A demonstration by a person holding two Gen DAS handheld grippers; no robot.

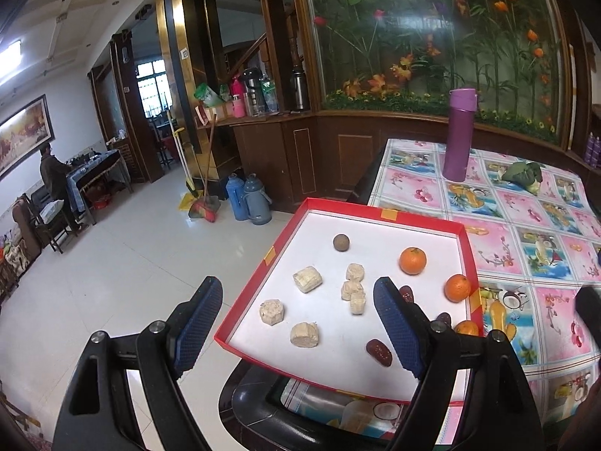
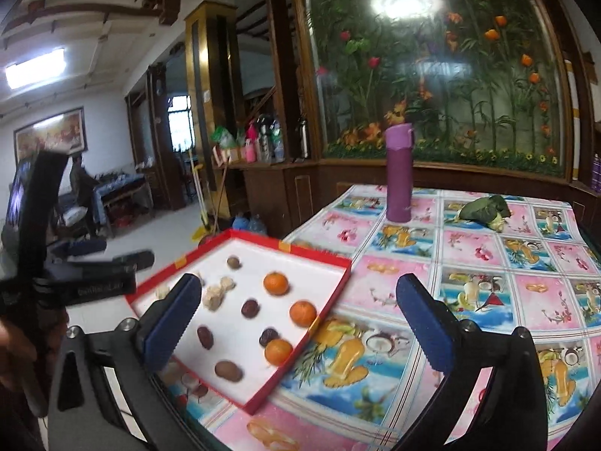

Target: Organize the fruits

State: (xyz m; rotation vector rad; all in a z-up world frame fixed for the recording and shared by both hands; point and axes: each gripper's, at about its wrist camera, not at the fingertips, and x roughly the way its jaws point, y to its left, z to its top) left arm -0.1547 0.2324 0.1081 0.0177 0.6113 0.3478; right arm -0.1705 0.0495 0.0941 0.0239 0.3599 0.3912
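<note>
Three oranges [image 2: 276, 283] lie along the right edge of the red tray [image 2: 330, 293], dates [image 2: 249, 308] just inside them and pale cakes [image 1: 307, 279] toward its left edge. Both hand-held grippers, left [image 1: 296, 329] and right [image 2: 300, 323], hover spread wide, carrying nothing. Whether sorting is ahead or done is unclear.

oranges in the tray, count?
3, along the red tray's right side: far orange, middle orange, near orange touching a date. None seem hidden.
</note>
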